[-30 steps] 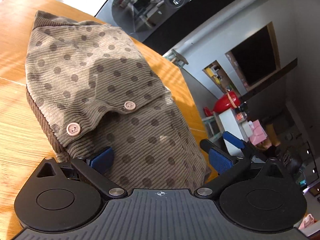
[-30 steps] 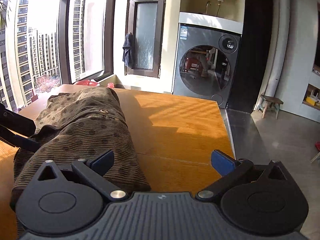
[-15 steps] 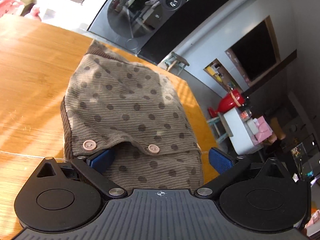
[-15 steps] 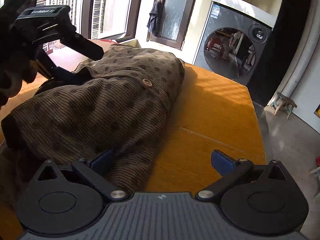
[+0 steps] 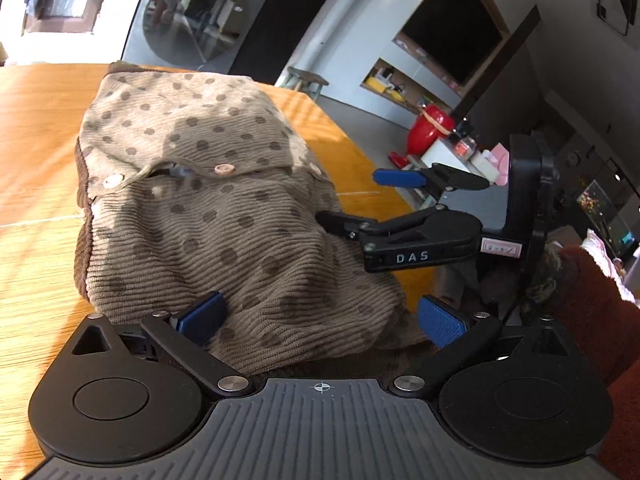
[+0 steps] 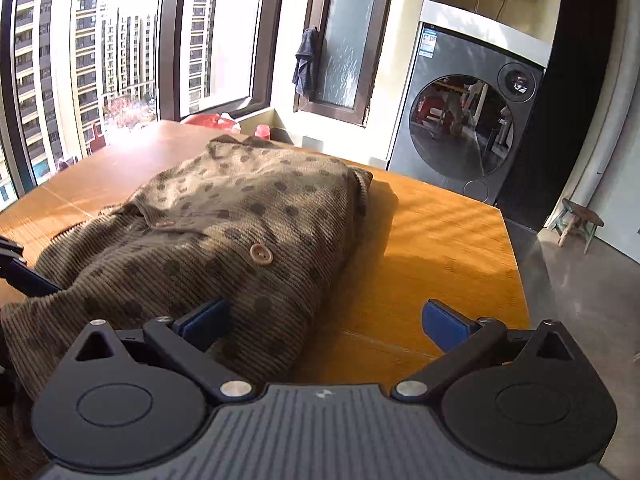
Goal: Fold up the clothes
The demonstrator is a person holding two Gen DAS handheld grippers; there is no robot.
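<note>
A brown corduroy garment [image 5: 224,200] with dark polka dots and pink-tan buttons lies folded in a bundle on the wooden table [image 5: 36,128]. It also shows in the right wrist view [image 6: 224,224]. My left gripper [image 5: 320,320] is open, its jaws wide apart around the garment's near edge. My right gripper [image 6: 326,320] is open at the garment's near right edge, its left pad on the cloth, its right pad over bare table. In the left wrist view the right gripper [image 5: 360,198] reaches in from the right, one finger on the cloth.
The table [image 6: 440,248] ends at a right edge above the grey floor. A washing machine [image 6: 472,120] stands behind the table. A small stool [image 6: 576,220] is on the floor at right. Large windows [image 6: 120,48] are at left.
The garment has been drawn closer and now lies lower and flatter. The right gripper has come into the left wrist view from the right. Both grippers stay open.
</note>
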